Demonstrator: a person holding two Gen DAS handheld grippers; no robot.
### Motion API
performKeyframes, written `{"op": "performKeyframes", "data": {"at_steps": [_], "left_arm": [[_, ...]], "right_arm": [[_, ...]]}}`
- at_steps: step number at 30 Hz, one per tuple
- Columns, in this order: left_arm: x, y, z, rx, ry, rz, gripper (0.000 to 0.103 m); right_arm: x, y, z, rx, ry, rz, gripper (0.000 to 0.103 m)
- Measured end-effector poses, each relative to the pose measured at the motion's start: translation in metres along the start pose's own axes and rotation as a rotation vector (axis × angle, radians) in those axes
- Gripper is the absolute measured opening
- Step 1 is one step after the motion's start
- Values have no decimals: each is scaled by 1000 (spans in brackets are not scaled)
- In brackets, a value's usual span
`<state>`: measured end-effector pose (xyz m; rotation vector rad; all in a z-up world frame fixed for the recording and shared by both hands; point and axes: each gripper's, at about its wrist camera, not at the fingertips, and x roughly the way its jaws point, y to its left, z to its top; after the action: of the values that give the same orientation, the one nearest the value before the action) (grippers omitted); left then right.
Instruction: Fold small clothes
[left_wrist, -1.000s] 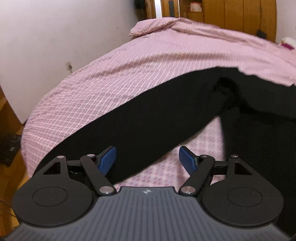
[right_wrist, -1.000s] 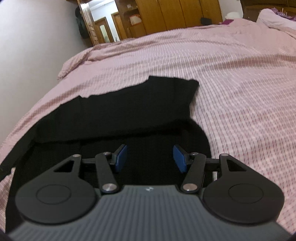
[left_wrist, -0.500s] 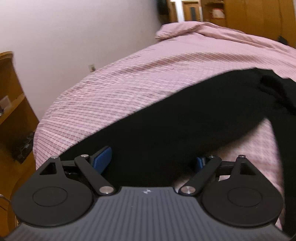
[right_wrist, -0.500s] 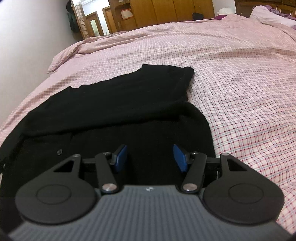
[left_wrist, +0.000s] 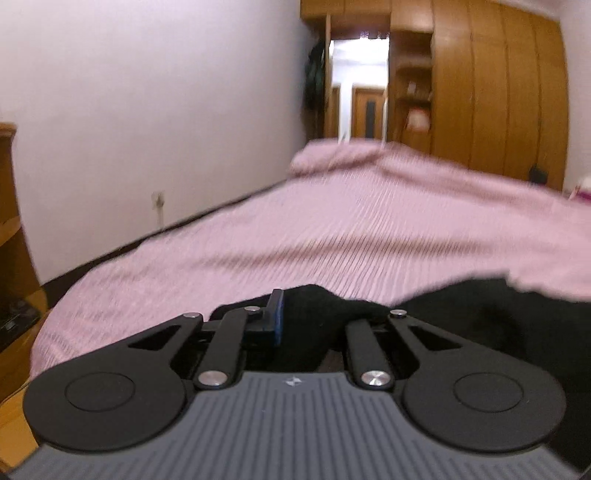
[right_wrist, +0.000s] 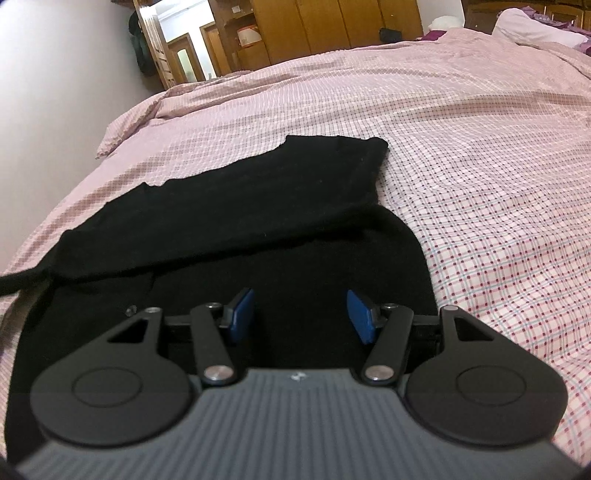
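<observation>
Black knit garment (right_wrist: 236, 221) is spread near the left edge of the pink checked bedspread (right_wrist: 480, 147). A bunched fold is being clamped by the closing left gripper (left_wrist: 295, 325). Right gripper (right_wrist: 300, 314) is held released above it, nothing gripped.

left wrist view is motion-blurred: the pink bedcover (left_wrist: 369, 229) ahead of the left gripper (left_wrist: 295, 325) smears into streaks, its check pattern unreadable. black garment (left_wrist: 480, 314) bunches over the gripper's right finger, so only the left blue pad (left_wrist: 277, 321) shows; jaws are closing w/ cloth between them, contact point itself hidden. garment runs off the right edge. small white thing (left_wrist: 581, 186) far right is cut off, can't tell what it is.

right wrist view: garment's near part is hidden under the right gripper (right_wrist: 301, 314) body, its left end cut by the frame edge. small round spot (right_wrist: 130, 309) left of the fingers, maybe a button, too small to tell.
</observation>
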<state>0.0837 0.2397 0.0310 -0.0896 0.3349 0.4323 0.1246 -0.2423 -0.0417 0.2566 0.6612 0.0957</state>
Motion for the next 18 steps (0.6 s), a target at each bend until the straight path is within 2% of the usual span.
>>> {"op": "performKeyframes", "data": {"at_steps": [5,10,15,18], "left_arm": [[-16,-35,35,3,-117,-103,14],[-25,-87,52,55,-166,-225,14],[-24,-144,43,90,-127,-342,14],[-17,-177,27,114,-71,-396,14]], "right_arm": [[-3,-1,-1,6,-5,11,59],[-5,-4,-2,15,-12,21,59],[-6,-9,-2,32,-16,28,59],[-6,-13,-3,44,-16,31,59]]}}
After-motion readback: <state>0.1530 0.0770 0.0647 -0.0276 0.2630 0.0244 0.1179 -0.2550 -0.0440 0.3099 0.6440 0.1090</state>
